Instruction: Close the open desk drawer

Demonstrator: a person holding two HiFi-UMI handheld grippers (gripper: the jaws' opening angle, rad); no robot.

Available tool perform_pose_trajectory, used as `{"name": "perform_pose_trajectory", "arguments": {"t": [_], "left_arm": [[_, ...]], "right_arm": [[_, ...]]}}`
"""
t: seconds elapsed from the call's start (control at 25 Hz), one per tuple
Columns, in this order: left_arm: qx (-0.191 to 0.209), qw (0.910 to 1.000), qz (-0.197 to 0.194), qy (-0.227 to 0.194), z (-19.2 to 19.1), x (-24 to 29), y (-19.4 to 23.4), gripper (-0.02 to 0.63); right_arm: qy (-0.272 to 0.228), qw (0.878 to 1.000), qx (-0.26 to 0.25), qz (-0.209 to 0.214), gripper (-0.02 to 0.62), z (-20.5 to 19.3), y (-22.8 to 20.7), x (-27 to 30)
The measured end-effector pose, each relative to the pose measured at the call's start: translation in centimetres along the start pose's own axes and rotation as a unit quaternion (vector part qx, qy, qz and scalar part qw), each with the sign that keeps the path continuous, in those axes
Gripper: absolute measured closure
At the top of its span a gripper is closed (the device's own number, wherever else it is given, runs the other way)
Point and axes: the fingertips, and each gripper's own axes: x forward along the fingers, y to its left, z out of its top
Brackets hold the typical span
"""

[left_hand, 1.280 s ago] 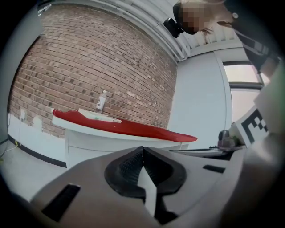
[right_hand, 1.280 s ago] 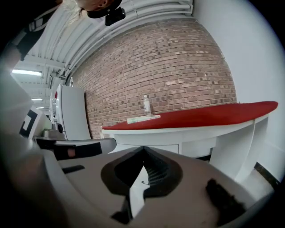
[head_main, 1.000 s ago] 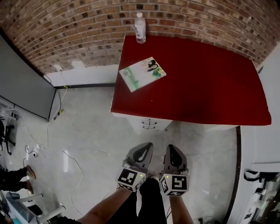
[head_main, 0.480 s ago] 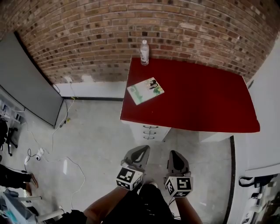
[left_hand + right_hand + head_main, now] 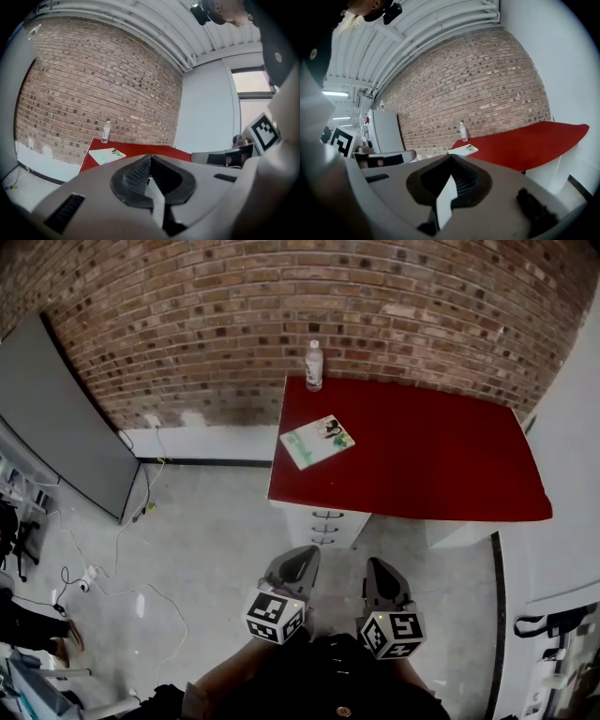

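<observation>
- The red desk (image 5: 422,456) stands against the brick wall, and the white drawer unit (image 5: 323,524) sits under its front-left corner, handles facing the person.
- From this steep angle three drawer fronts show, stacked close. None juts out plainly, so whether one stands open cannot be read here.
- The left gripper (image 5: 302,559) hangs low over the floor (image 5: 187,549), well apart from the unit. Its own view shows the jaws pressed together at the tip with nothing between them.
- The right gripper (image 5: 377,564) hangs just beside it, also far from the desk, jaws likewise together and empty.
- On the desk top a bottle (image 5: 314,367) stands at the back edge and a book (image 5: 317,441) lies near the left side. Neither belongs to the job.
- Judgement: the stand-off fits a person closing in on a drawer that is a little way out, and equally one standing clear of a drawer already pushed home.
- If a drawer is out, the move calls for closing the distance and setting a jaw tip flat on the drawer front. The push then runs straight toward the wall, squarely, so the drawer does not skew on its runners.
</observation>
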Motion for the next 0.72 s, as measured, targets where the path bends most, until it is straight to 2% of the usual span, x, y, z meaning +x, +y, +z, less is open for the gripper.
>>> {"name": "perform_pose_trajectory", "arguments": {"t": [0.16, 0.48, 0.72], "left_arm": [[-0.005, 1.0, 0.006, -0.006, -0.1, -0.3, 0.5, 0.597], [-0.012, 0.9997, 0.023, 0.004, -0.7, -1.0, 2.3, 0.597], [-0.016, 0.9993, 0.034, 0.005, -0.7, -0.9, 3.7, 0.597]], "right_arm": [[-0.012, 1.0, 0.0, 0.008, 0.589, 1.0, 0.2, 0.5], [0.012, 1.0, 0.0, 0.022, 0.589, -0.3, 1.6, 1.2], [0.013, 1.0, 0.004, 0.014, 0.589, -0.2, 1.2, 1.3]]}}
